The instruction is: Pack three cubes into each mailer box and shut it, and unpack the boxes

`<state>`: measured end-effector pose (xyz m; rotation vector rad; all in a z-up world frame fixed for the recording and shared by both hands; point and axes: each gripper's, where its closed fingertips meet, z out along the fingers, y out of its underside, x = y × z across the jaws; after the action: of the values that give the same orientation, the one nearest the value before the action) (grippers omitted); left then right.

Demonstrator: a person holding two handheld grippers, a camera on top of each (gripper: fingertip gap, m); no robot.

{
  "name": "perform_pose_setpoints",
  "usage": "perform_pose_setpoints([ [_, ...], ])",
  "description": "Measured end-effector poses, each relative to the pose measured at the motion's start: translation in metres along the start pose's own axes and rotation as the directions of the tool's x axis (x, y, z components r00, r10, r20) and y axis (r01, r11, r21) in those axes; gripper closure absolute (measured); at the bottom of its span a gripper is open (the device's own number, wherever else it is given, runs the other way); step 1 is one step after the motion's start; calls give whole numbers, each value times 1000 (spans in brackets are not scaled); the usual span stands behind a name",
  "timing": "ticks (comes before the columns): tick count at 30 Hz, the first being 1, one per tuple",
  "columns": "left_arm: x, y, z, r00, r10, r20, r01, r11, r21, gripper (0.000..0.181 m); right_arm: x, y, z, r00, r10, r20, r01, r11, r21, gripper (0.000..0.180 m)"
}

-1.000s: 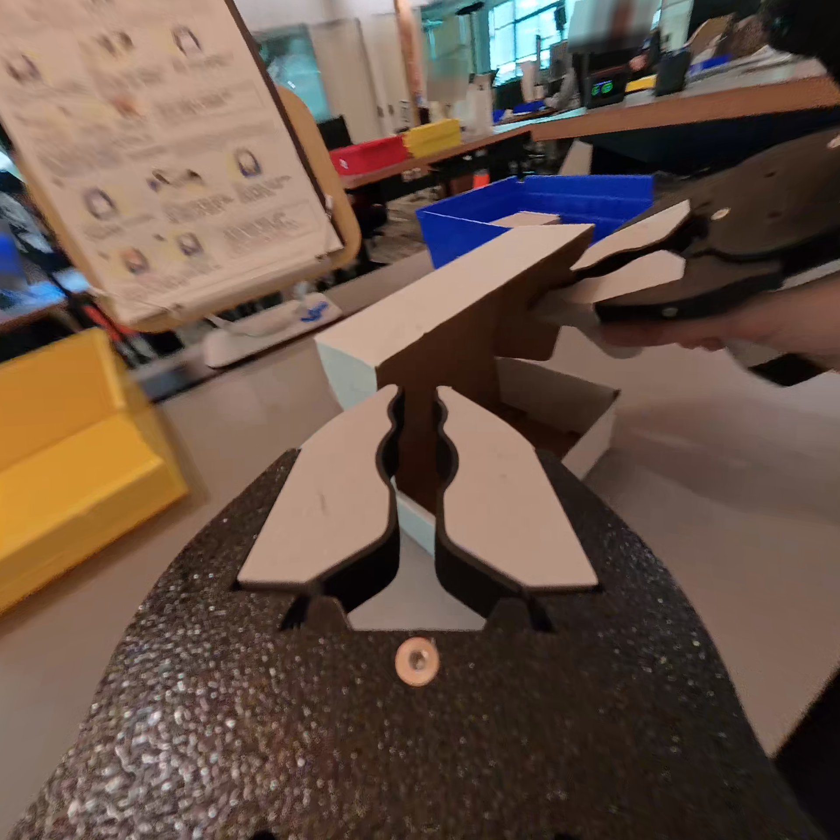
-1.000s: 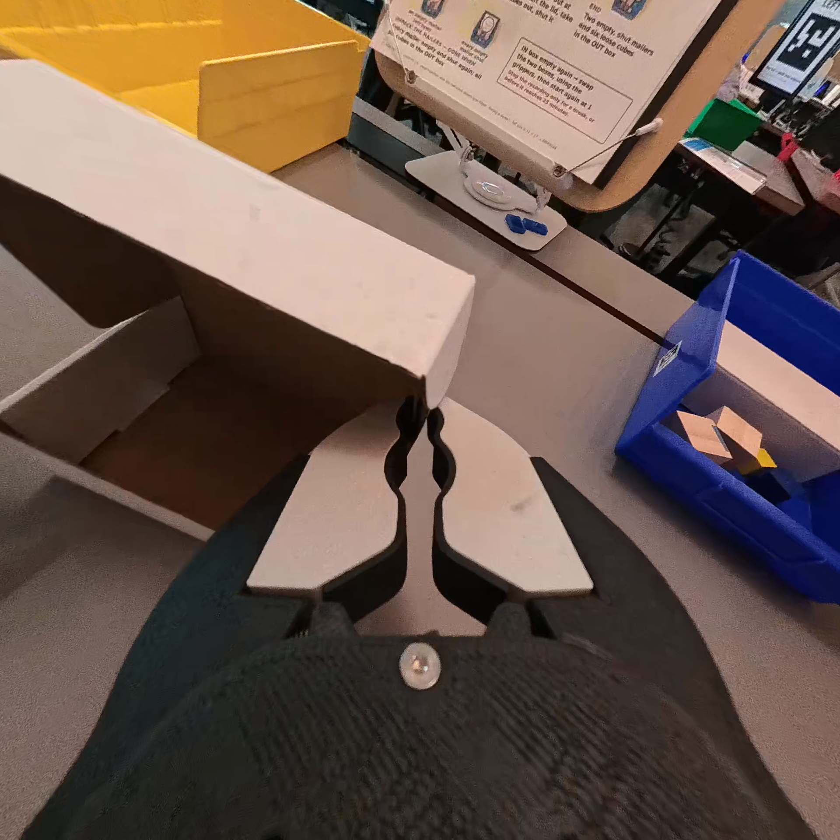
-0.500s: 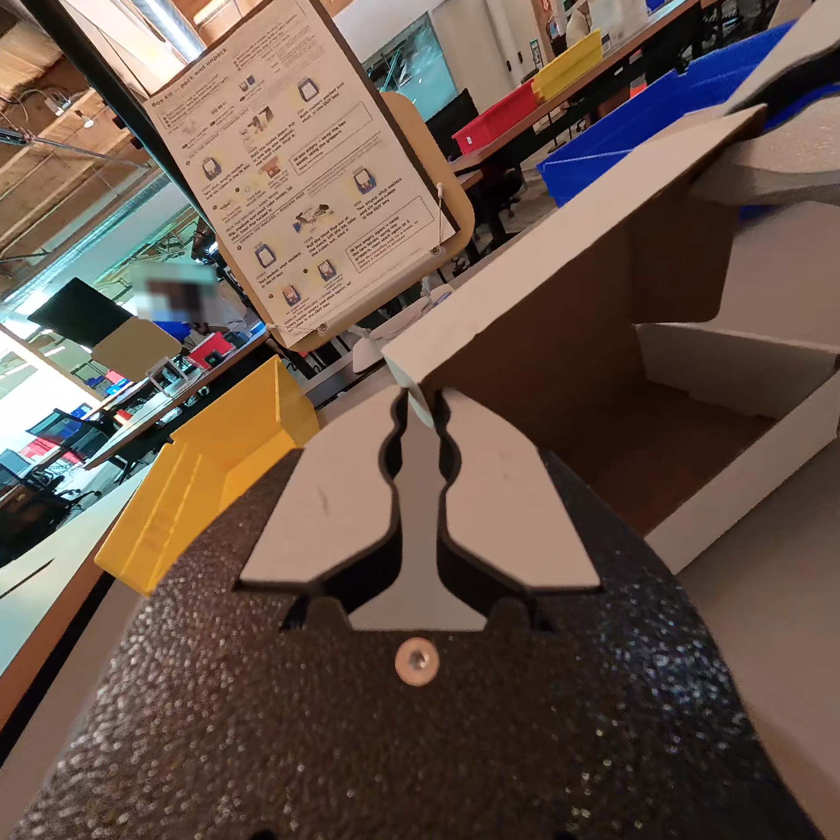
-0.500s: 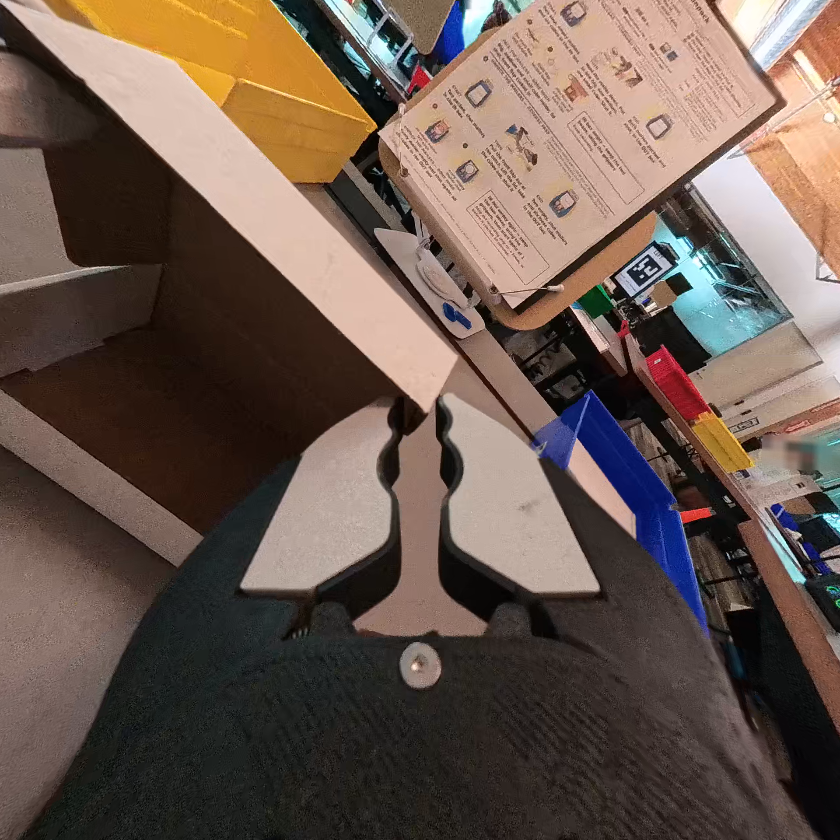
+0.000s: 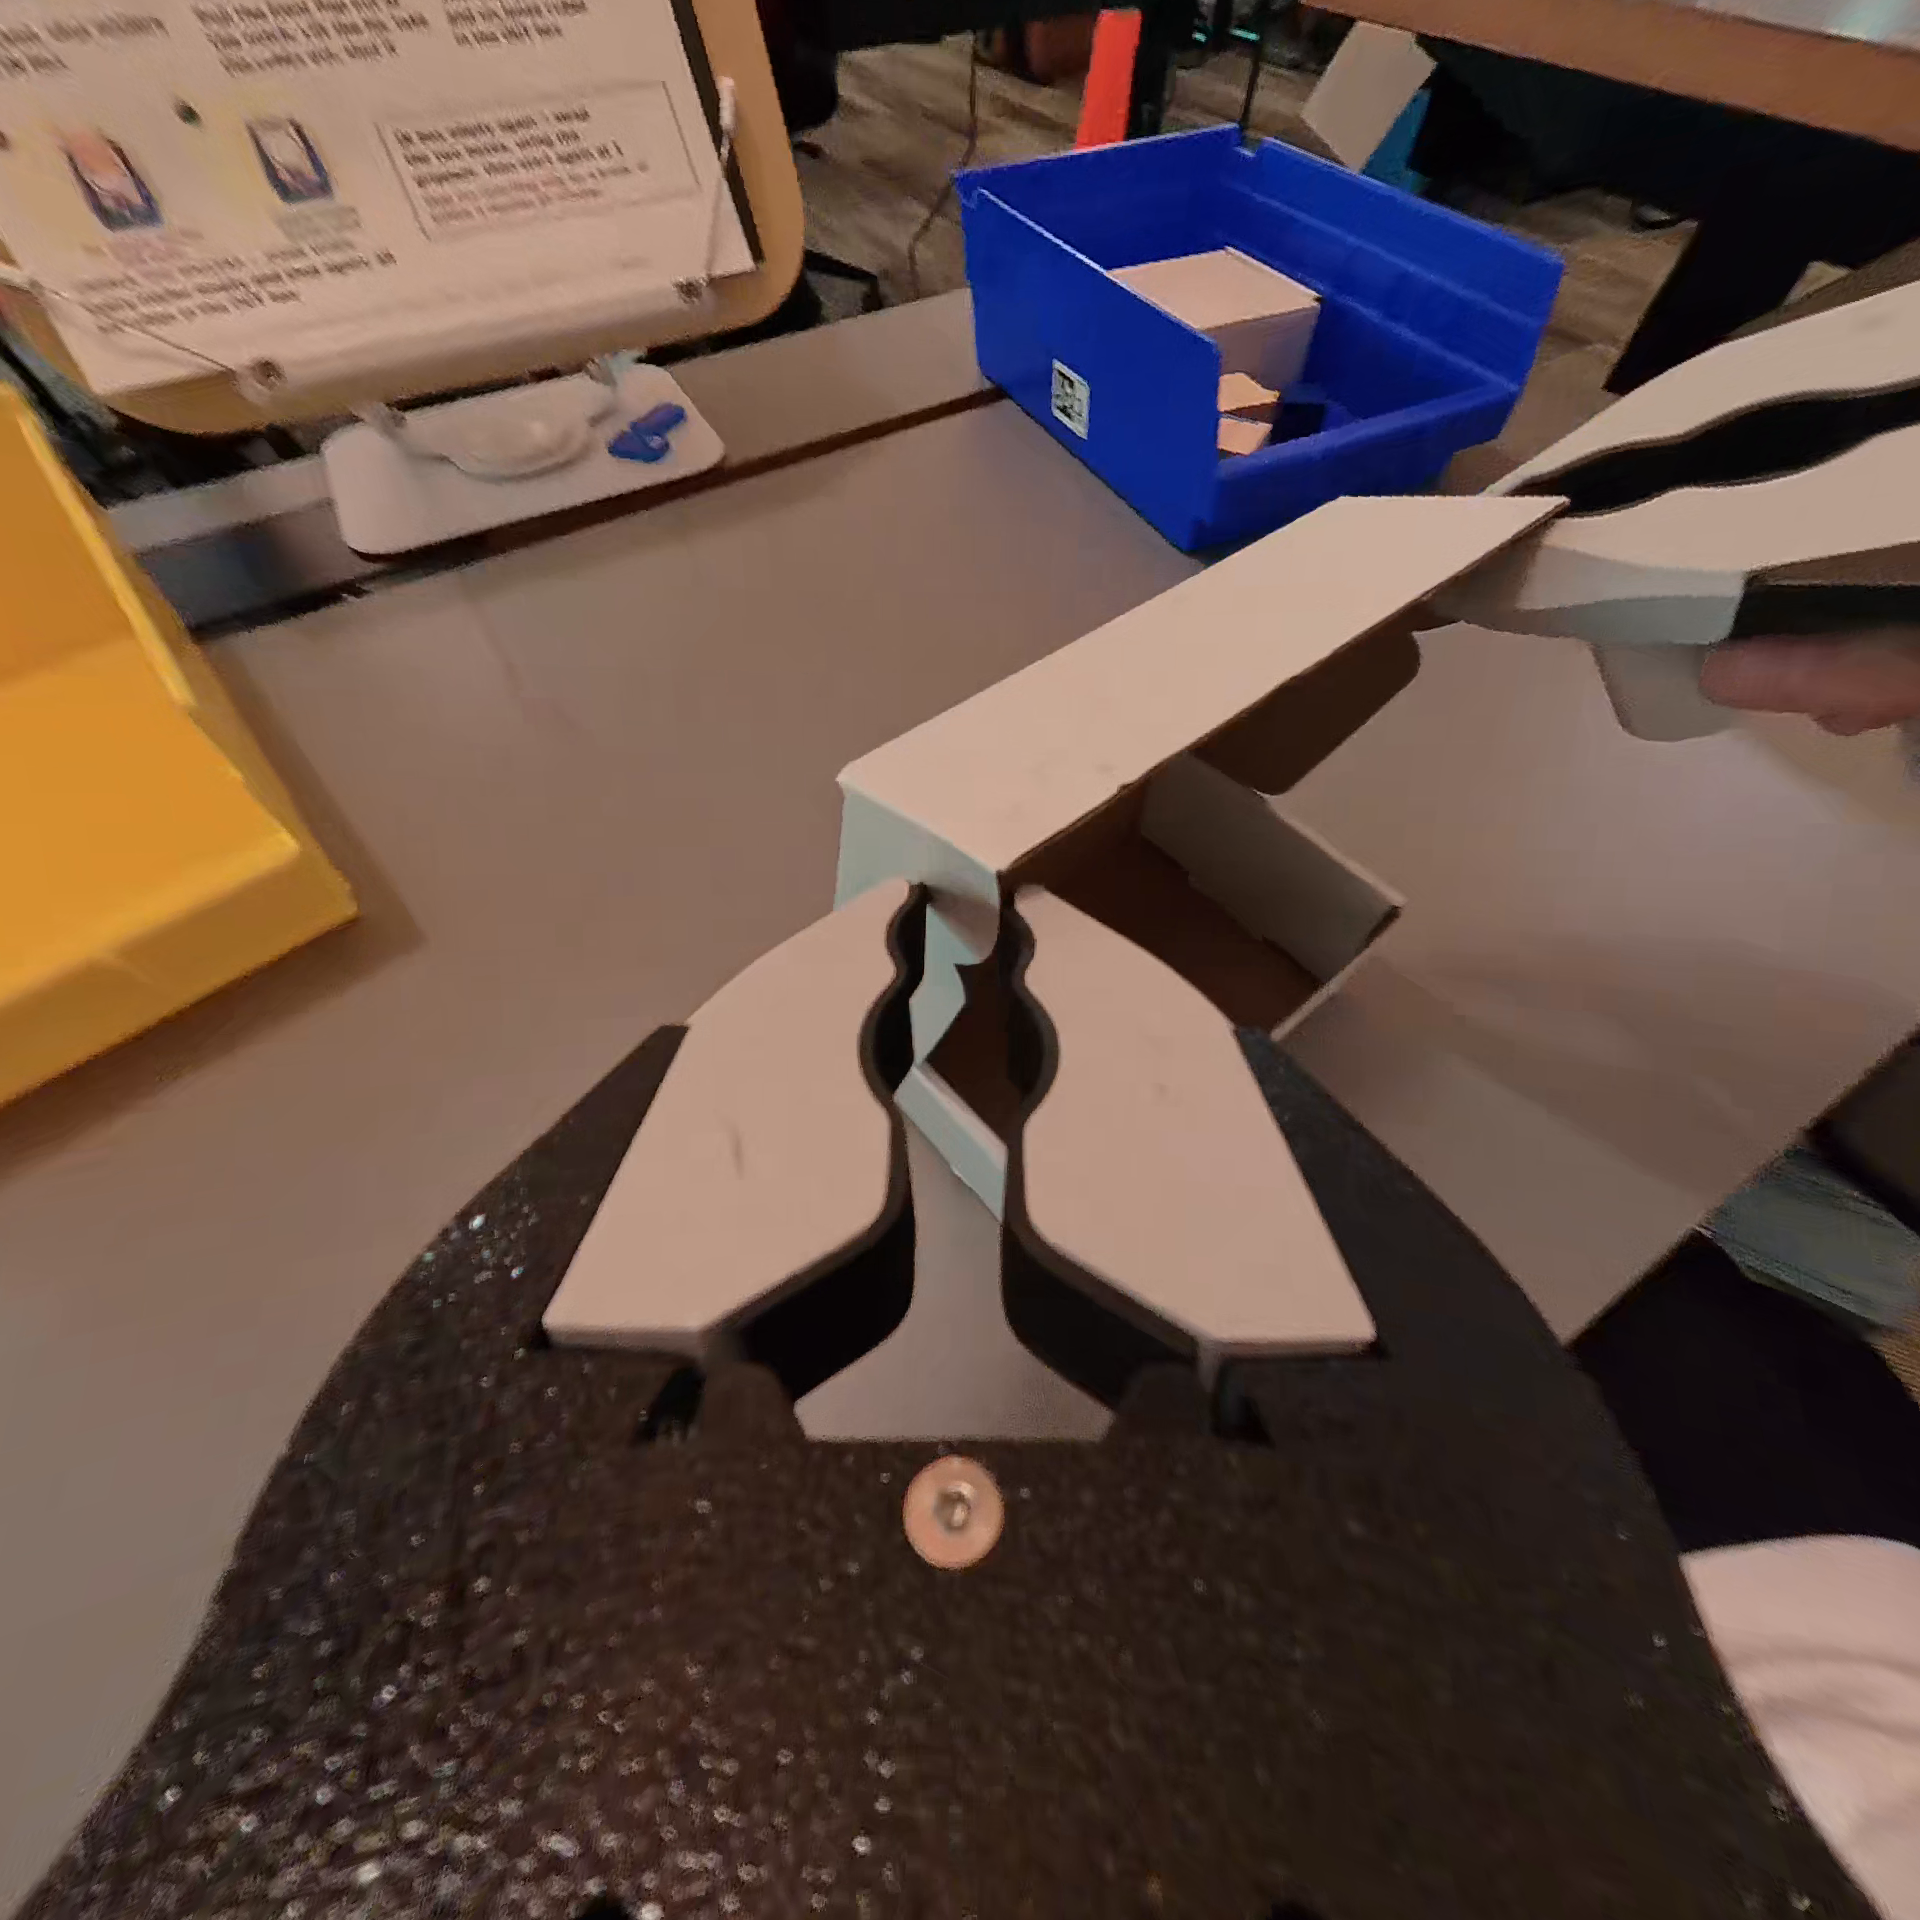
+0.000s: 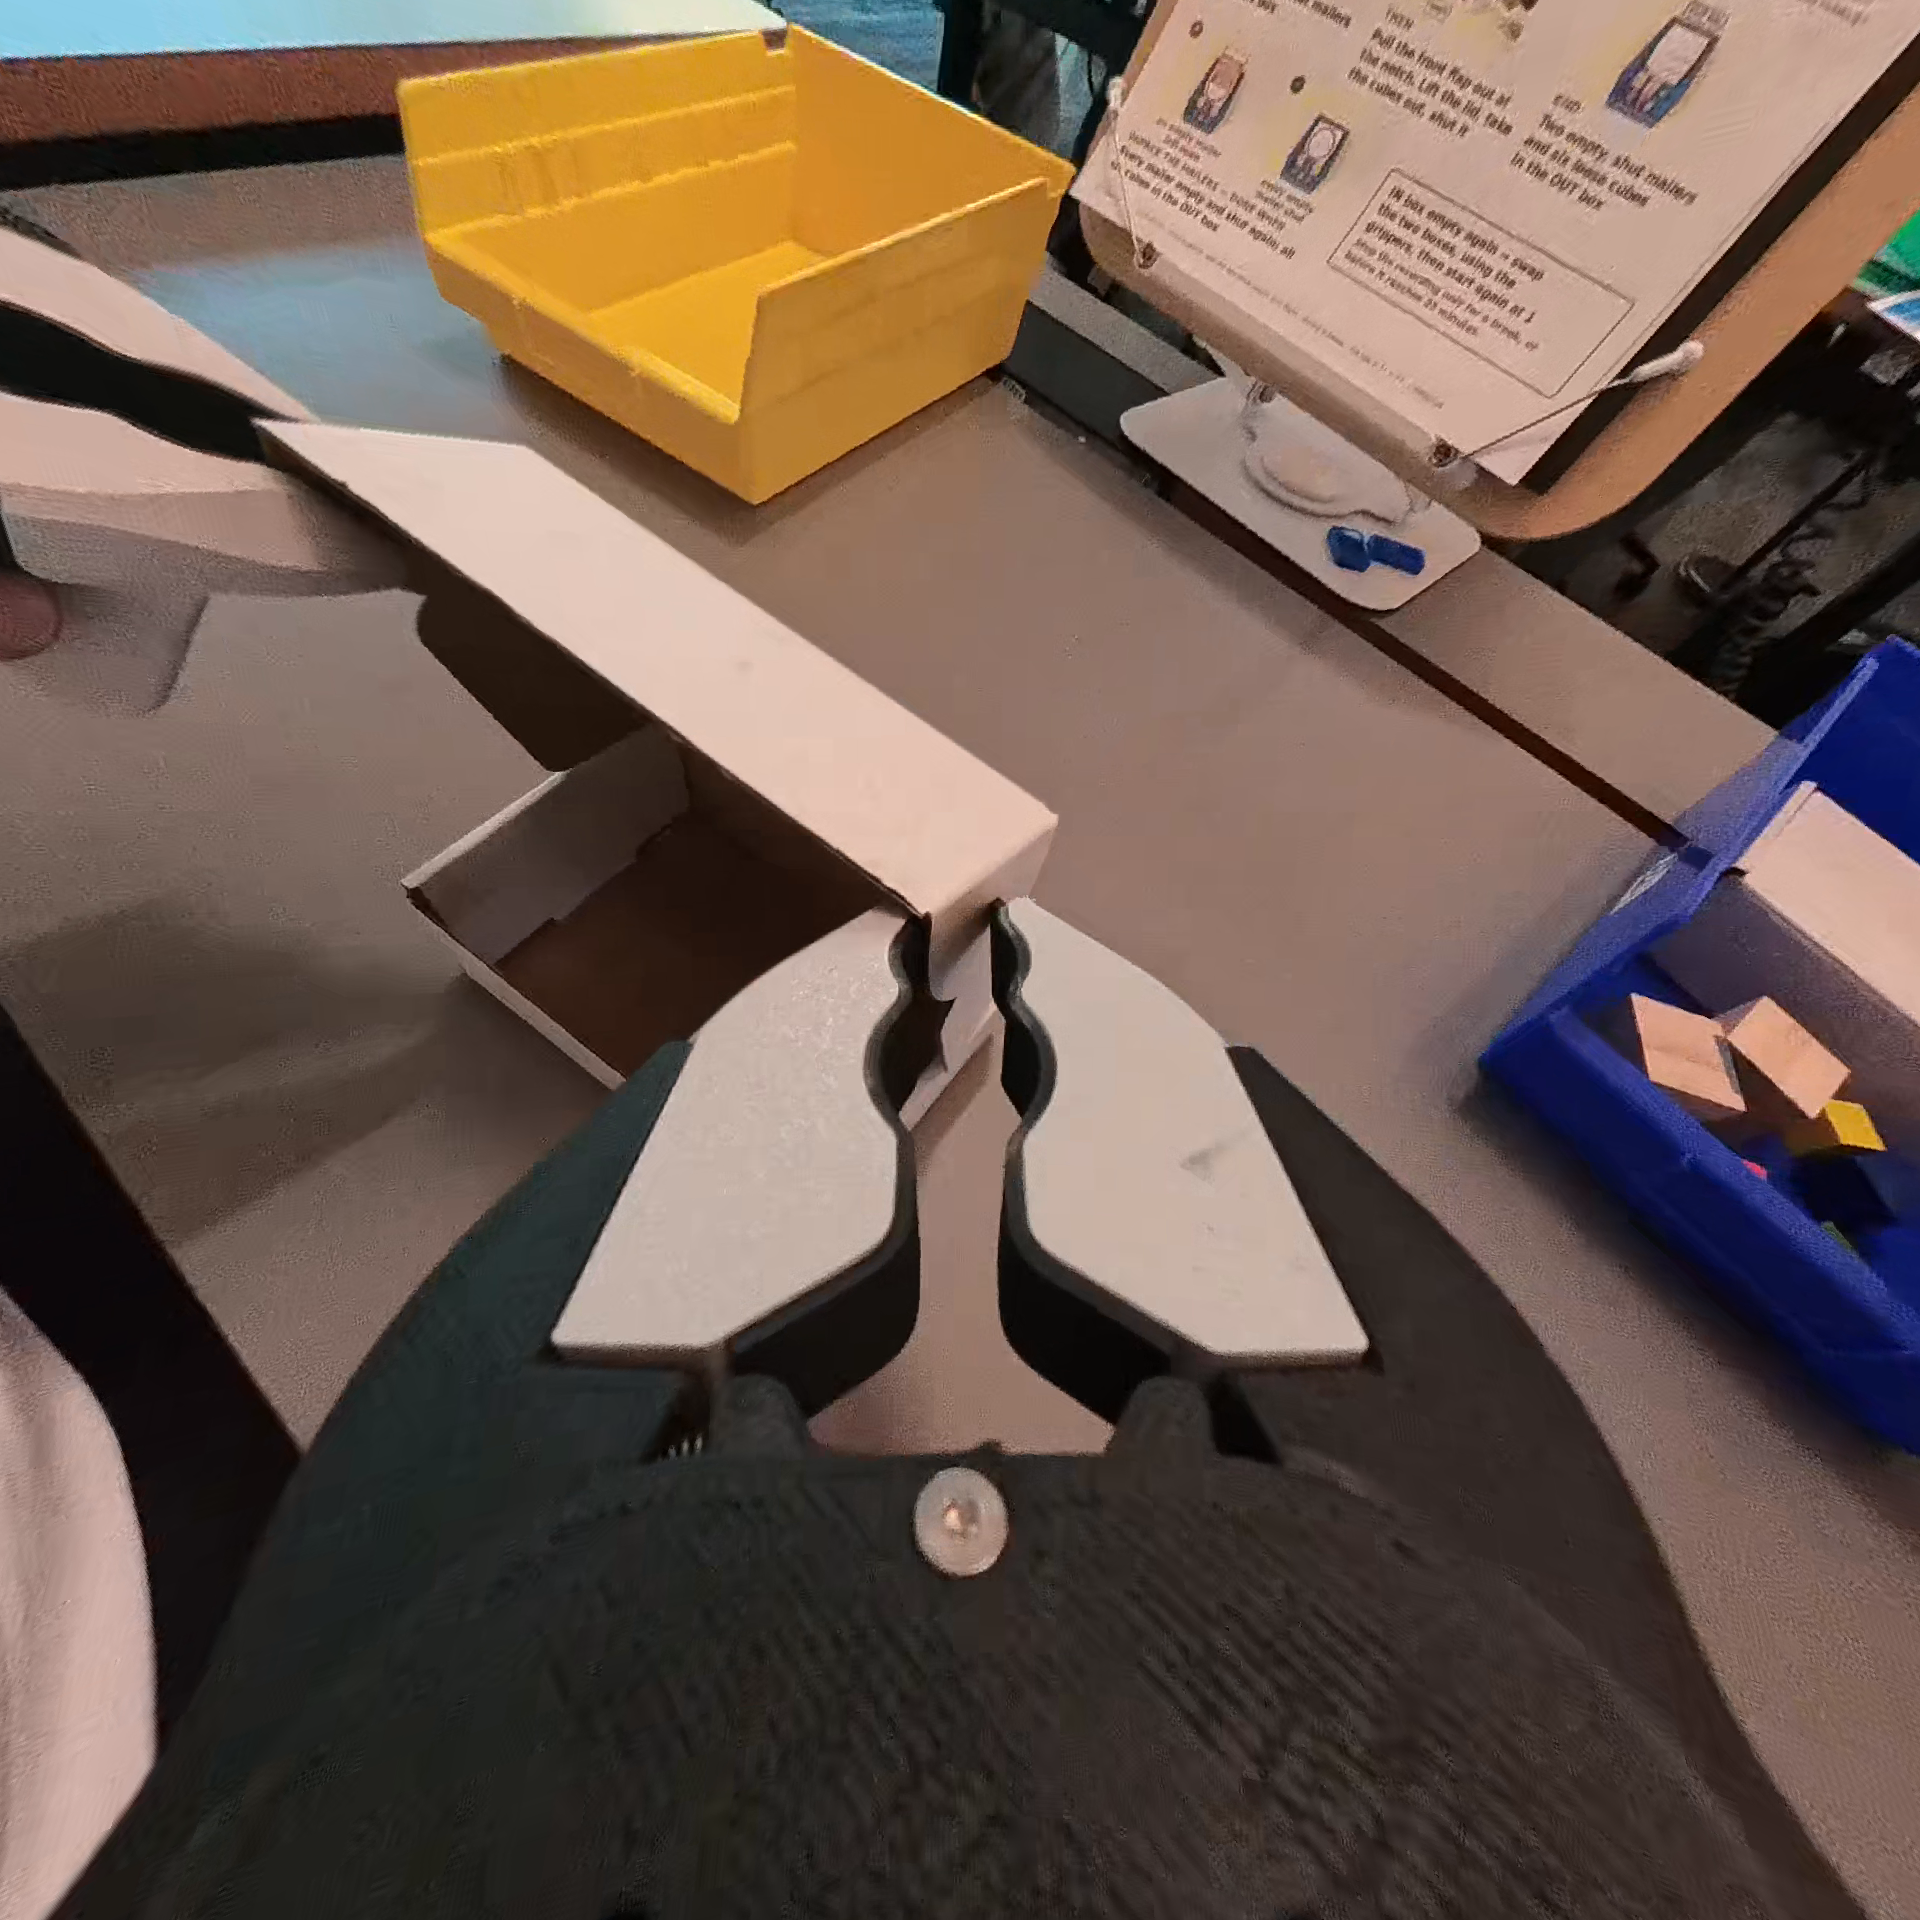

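A white mailer box (image 5: pixel 1278 883) with a brown inside stands open on the grey table, and I see nothing in it. Its lid (image 5: pixel 1143 686) slopes over the tray. My left gripper (image 5: pixel 956 914) is shut on the lid's left corner flap. My right gripper (image 6: pixel 961 925) is shut on the right corner flap, and it also shows in the left wrist view (image 5: pixel 1538 520). The right wrist view shows the lid (image 6: pixel 727 665), the tray (image 6: pixel 540 852) and the left gripper (image 6: pixel 260 436). Wooden cubes (image 6: pixel 1683 1060) and a yellow cube (image 6: pixel 1849 1127) lie in the blue bin (image 6: pixel 1714 1195).
The blue bin (image 5: pixel 1091 312) at the back right also holds a second white mailer box (image 5: pixel 1216 301). An empty yellow bin (image 6: pixel 727 260) stands at the back left. An instruction board (image 6: pixel 1455 208) on a white stand is behind the table's middle. The table's front edge is near my right side. The gap from one gripper's tips to the other's is roughly 15 cm. The right tips stand about 40 cm off the yellow cube (image 6: pixel 1849 1127).
Both grippers have kept hold of the lid and swung it down from near upright to sloping over the tray. Both views have tipped down toward the table.
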<state>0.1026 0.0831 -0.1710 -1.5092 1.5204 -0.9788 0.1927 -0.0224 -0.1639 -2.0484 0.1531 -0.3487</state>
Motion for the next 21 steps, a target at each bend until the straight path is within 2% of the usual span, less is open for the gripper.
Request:
perform_pose_setpoints([
  [2, 5, 3, -5, 1000, -13, -17, 13, 1000, -6, 168, -5, 3, -4, 1000, -12, -9, 11, 1000, -27, 169],
  [7, 8, 6, -9, 996, 66, 58, -64, 997, -33, 170, -9, 6, -9, 996, -87, -34, 83, 991, -106, 169],
  [9, 7, 4, -6, 996, 54, 68, -52, 998, -32, 170, -8, 2, -7, 997, -71, -12, 70, 993, -96, 168],
  [14, 3, 1, -2, 997, -59, 47, 59, 998, 9, 170, -5, -3, 0, 996, 83, 14, -82, 996, -28, 169],
  [21, 9, 18, -8, 996, -81, 38, 79, 996, 47, 171, -18, 11, -4, 995, 47, -89, -45, 999, 26, 169],
])
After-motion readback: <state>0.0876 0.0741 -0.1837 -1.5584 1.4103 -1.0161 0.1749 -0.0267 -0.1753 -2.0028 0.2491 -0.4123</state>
